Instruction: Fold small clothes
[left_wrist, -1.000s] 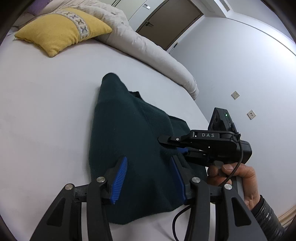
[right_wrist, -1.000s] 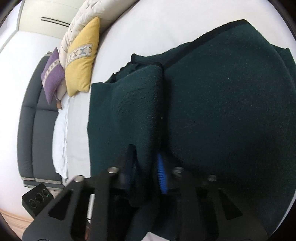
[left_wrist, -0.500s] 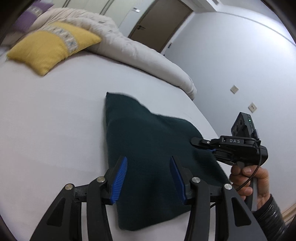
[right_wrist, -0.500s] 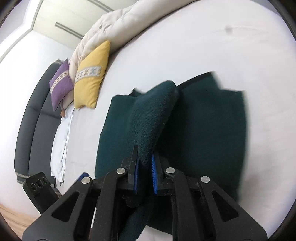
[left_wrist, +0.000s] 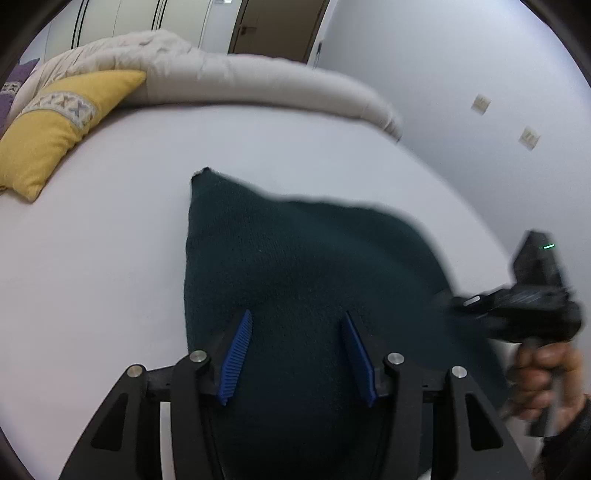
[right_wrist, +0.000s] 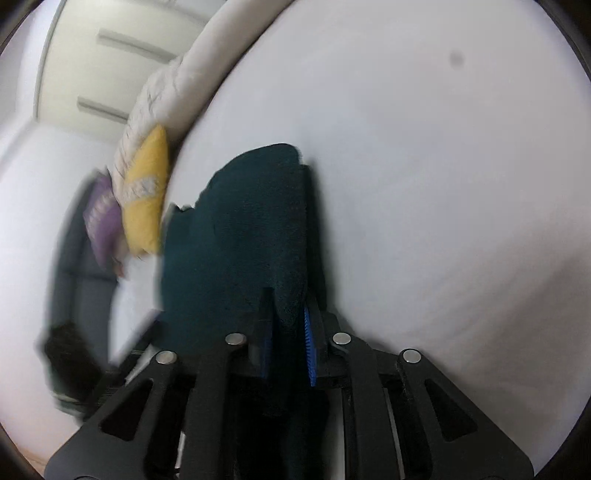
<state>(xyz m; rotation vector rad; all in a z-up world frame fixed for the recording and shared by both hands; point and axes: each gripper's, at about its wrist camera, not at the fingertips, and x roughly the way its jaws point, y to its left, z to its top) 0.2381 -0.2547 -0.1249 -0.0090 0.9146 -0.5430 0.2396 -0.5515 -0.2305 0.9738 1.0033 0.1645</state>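
**Dark green knit pinched at its right edge, spread ahead of both my grippers**

The dark green knit garment (left_wrist: 303, 266) lies on the white bed (left_wrist: 92, 258), stretching forward from my fingers toward the rolled duvet (left_wrist: 258, 85). Its long axis runs away from me, tapering to a corner that points at the far side. My right gripper (right_wrist: 290, 343) is the nearer one to the work: its blue pads (right_wrist: 309, 347) clamp a doubled fold of the knit, which rises straight ahead between them. My left gripper (left_wrist: 297, 354) hangs over the near hem, jaws half spread with nothing pinched. Motion blur hides whether the right-hand fold lies flat. The yellow cushion (left_wrist: 55, 125) sits well off to the left.
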